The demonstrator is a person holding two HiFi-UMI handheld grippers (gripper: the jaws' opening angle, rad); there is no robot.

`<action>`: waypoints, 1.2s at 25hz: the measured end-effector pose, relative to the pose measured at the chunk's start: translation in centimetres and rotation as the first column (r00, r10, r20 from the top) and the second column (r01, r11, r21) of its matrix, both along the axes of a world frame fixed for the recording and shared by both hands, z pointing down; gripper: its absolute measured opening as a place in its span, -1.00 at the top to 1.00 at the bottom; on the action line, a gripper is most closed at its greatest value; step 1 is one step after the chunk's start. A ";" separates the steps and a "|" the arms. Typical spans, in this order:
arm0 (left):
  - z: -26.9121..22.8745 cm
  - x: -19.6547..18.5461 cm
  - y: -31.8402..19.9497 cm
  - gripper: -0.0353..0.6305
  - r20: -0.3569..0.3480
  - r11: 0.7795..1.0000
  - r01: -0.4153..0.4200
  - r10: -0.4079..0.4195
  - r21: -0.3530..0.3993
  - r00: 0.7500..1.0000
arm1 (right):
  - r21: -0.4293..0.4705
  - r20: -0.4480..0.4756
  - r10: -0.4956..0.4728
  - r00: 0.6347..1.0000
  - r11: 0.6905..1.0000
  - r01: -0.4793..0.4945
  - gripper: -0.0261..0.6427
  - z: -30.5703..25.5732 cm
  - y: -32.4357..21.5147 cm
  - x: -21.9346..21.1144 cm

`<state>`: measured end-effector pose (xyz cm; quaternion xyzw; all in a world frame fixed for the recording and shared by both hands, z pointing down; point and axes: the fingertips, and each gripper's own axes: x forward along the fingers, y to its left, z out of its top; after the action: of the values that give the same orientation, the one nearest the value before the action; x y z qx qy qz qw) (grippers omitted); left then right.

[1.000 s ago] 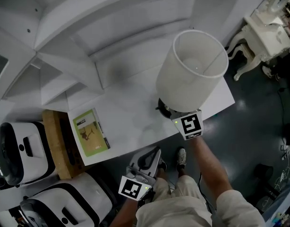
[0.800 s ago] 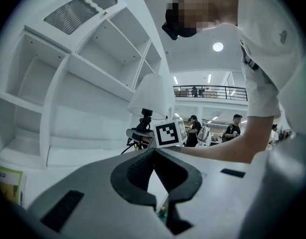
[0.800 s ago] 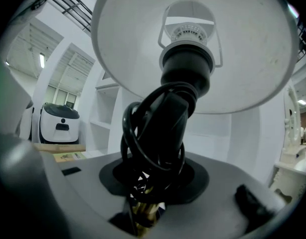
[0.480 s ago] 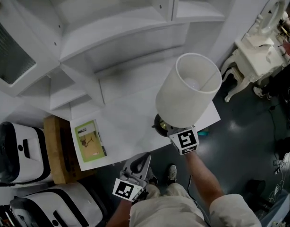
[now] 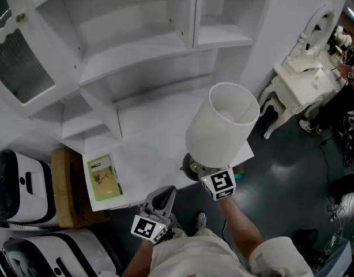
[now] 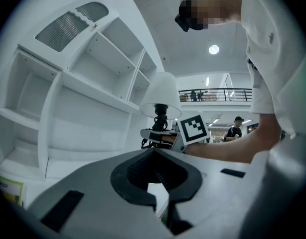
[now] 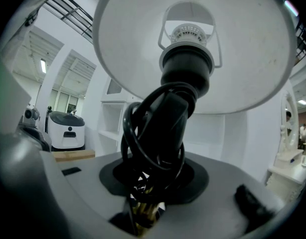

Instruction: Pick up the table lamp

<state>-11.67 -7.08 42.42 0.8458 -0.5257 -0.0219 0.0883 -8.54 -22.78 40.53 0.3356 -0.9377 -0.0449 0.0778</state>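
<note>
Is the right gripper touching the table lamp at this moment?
Touching. The right gripper view shows the right gripper closed on the table lamp, its black, cord-wrapped stem clamped between the jaws.

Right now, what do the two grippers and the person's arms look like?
Both are grey moulded two-jaw tools with dark ribbed pads. The left gripper and right gripper each carry a white cube printed with black square markers. The person wears a light, short-sleeved shirt; the forearms are bare.

The right gripper (image 5: 201,172), on an outstretched forearm, has its jaws clamped on the black stem of the white-shaded table lamp (image 5: 220,126). The left gripper (image 5: 164,194) sits by the torso, jaws together, empty.
</note>
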 end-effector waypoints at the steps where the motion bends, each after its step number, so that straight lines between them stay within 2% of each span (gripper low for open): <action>1: -0.4 0.2 0.0 0.86 0.003 1.000 -0.005 0.005 0.006 1.000 | 0.001 0.003 0.000 1.000 1.000 0.000 0.53 -0.3 0.4 0.3; 10: -2.3 3.3 0.8 0.87 0.021 0.999 -0.024 0.023 0.046 1.000 | 0.016 0.003 -0.024 1.000 1.000 0.024 0.53 -1.9 5.1 3.8; 23: -2.6 7.7 3.1 0.86 0.029 0.999 0.000 -0.001 0.038 1.000 | 0.036 0.071 -0.084 0.994 0.996 0.082 0.54 -3.1 11.8 8.8; 30: -3.2 9.3 3.6 0.87 0.032 0.999 0.001 -0.003 0.042 0.999 | 0.020 0.063 -0.090 0.994 0.996 0.089 0.54 -2.4 14.3 11.1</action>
<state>-2.33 -3.48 39.26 0.8472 -0.5274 -0.0194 0.0618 2.52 -8.52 38.13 0.2952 -0.9534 -0.0459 0.0428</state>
